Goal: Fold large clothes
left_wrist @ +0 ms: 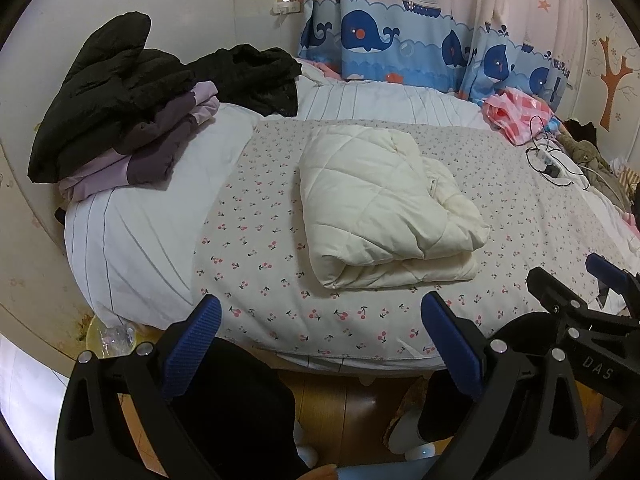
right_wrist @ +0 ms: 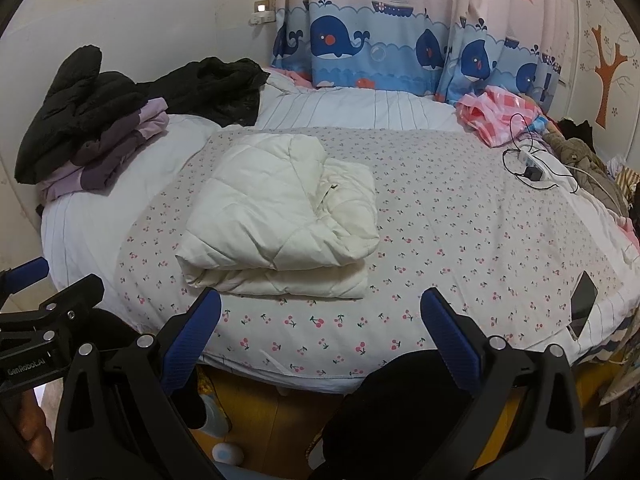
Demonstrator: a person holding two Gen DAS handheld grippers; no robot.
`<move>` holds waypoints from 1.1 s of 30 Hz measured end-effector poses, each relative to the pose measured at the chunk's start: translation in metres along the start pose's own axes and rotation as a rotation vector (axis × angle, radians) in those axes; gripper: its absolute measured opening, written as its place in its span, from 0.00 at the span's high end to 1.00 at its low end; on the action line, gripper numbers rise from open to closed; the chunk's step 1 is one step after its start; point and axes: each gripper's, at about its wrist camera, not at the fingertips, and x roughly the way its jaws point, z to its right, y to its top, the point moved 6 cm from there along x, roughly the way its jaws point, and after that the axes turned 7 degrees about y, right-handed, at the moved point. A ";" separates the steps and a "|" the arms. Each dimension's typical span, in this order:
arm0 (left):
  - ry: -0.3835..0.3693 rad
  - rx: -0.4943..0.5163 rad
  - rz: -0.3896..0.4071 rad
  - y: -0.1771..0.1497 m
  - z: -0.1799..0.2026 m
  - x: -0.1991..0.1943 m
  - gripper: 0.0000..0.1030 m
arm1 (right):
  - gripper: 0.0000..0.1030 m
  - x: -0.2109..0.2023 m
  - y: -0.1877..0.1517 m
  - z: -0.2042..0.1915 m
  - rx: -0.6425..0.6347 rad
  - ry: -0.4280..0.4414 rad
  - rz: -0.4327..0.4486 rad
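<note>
While both grippers' fingers gape empty, folded cream jacket (left_wrist: 384, 204) lies mid-bed (left_wrist: 360, 328).

My feeds were evenly lit by soft indoor light, shadows faint; strong fisheye bending curved the bed (left_wrist: 360, 320) edges; dark vignette ringed each corner.

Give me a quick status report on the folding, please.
Left gripper and right gripper open, empty, off the bed. Cream quilted jacket folded on cherry-print sheet. Nothing in the way.

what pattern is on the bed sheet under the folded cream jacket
Small pink cherries on white bed sheet, clearest in the right wrist view.
</note>
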 end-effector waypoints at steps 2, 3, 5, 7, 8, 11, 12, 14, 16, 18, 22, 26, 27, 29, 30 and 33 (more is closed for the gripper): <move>0.004 0.005 0.002 0.000 0.002 -0.001 0.07 | 0.06 0.000 -0.001 0.001 0.004 0.001 0.000; 0.004 0.007 0.002 0.001 0.003 -0.001 0.07 | 0.06 0.000 -0.001 0.001 0.003 0.000 -0.001; 0.008 0.011 0.004 0.001 0.004 -0.001 0.07 | 0.06 -0.001 -0.002 0.002 0.003 0.000 -0.001; 0.010 0.012 0.004 0.001 0.004 -0.001 0.07 | 0.06 -0.001 -0.002 0.002 0.001 -0.002 0.001; 0.009 0.010 0.004 0.001 0.004 -0.001 0.07 | 0.06 -0.001 -0.002 0.002 0.001 -0.002 0.001; 0.017 0.007 0.005 0.001 0.004 -0.001 0.07 | 0.06 -0.001 -0.004 0.003 -0.001 -0.006 0.001; 0.020 0.005 0.005 0.001 0.004 -0.001 0.07 | 0.06 -0.001 -0.004 0.003 0.000 -0.004 0.001; 0.026 0.005 0.002 0.000 0.003 0.000 0.07 | 0.06 -0.002 -0.004 0.002 0.000 -0.005 0.000; 0.030 0.008 0.000 0.000 0.003 0.001 0.07 | 0.06 -0.002 -0.005 0.002 -0.001 -0.005 0.000; 0.032 0.009 0.000 -0.001 0.003 0.000 0.07 | 0.06 -0.002 -0.005 0.002 0.000 -0.004 0.000; 0.033 0.015 0.002 -0.001 0.004 0.000 0.07 | 0.06 -0.002 -0.007 0.002 -0.005 -0.003 -0.003; 0.032 0.014 0.001 -0.001 0.005 0.000 0.07 | 0.06 -0.001 -0.007 0.001 -0.007 -0.001 -0.007; 0.032 0.015 0.001 -0.001 0.005 0.000 0.07 | 0.06 -0.001 -0.007 0.001 -0.007 0.000 -0.008; 0.037 0.015 0.002 -0.001 0.005 0.000 0.07 | 0.06 -0.001 -0.007 0.001 -0.008 0.000 -0.009; 0.037 0.016 0.001 -0.001 0.005 0.000 0.07 | 0.06 -0.001 -0.007 0.001 -0.007 0.000 -0.009; 0.038 0.019 -0.004 -0.001 0.005 0.002 0.07 | 0.06 -0.001 -0.007 0.000 -0.008 -0.002 -0.009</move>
